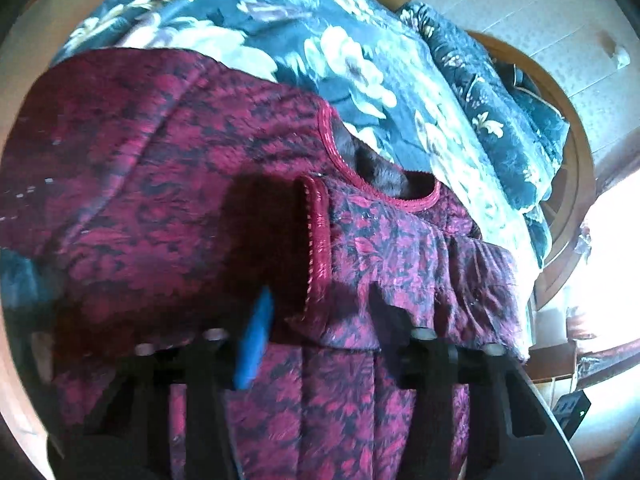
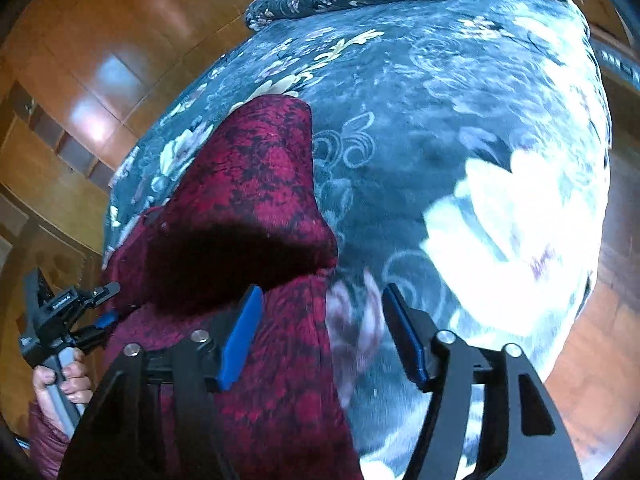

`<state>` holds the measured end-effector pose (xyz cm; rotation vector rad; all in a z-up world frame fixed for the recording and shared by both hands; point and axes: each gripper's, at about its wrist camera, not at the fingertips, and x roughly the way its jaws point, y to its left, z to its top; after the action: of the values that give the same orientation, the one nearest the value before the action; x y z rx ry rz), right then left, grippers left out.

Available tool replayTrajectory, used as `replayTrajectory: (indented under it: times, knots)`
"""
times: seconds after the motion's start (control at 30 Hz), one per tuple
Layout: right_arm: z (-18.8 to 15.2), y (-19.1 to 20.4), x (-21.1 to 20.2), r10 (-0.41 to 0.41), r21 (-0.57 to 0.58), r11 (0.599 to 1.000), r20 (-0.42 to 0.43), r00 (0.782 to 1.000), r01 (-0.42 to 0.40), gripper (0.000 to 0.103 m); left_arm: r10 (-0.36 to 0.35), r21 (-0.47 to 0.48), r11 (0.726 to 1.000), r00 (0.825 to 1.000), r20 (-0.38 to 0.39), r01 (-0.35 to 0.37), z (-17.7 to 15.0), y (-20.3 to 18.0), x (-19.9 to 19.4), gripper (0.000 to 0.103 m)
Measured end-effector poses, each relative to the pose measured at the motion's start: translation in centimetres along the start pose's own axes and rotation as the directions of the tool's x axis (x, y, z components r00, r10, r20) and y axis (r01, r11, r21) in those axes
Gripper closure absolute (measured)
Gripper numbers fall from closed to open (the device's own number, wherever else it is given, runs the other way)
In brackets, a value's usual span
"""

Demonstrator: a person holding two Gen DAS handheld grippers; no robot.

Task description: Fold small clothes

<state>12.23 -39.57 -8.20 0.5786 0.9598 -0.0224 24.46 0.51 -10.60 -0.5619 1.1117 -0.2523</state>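
Observation:
A small dark-red patterned garment (image 1: 168, 184) with red trim lies on a floral bedspread (image 1: 320, 40). Its neckline (image 1: 376, 176) and a folded-over trimmed edge (image 1: 318, 248) show in the left wrist view. My left gripper (image 1: 320, 312) is open just above the garment, jaws apart on either side of the folded edge. In the right wrist view the garment (image 2: 248, 184) lies at left, part folded over. My right gripper (image 2: 320, 320) is open over the garment's right edge and the bedspread (image 2: 460, 120). The left gripper (image 2: 105, 319) appears at far left, held by a hand.
A matching floral pillow (image 1: 500, 120) lies at the bed's head by a wooden headboard (image 1: 576, 168). Wooden wardrobe panels (image 2: 100, 60) stand beyond the bed in the right wrist view. Bright window light falls at the right of the left wrist view.

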Motion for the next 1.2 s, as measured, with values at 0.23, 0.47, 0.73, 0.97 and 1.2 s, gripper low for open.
replayTrajectory:
  times: [0.23,0.47,0.73,0.97,1.2]
  knots:
    - [1.8,0.5,2.0,0.015,0.006,1.0,0.021,1.0,-0.016,0.08,0.012,0.021,1.0,0.982,0.187,-0.016,2.0,-0.7,-4.9,0.096]
    - [0.8,2.6,3.7,0.003,-0.109,0.994,-0.049,0.999,-0.008,0.08,0.161,0.095,0.979,0.969,0.187,-0.181,1.3,0.5,-4.9,0.096]
    - [1.6,5.6,-0.5,0.128,-0.217,0.966,-0.056,0.99,-0.138,0.077,0.132,0.117,0.98,0.969,0.211,-0.159,0.1,0.7,-5.5,0.096]
    - [4.6,8.1,6.1,-0.01,-0.213,0.977,-0.055,0.998,-0.002,0.066,0.182,0.133,0.967,0.953,0.243,-0.218,0.4,0.3,-6.0,0.096]
    - [3.5,7.3,10.6,-0.141,-0.232,0.965,-0.056,0.988,0.124,0.067,0.336,0.156,0.919,0.926,0.172,-0.363,0.8,2.5,-0.4,0.096]
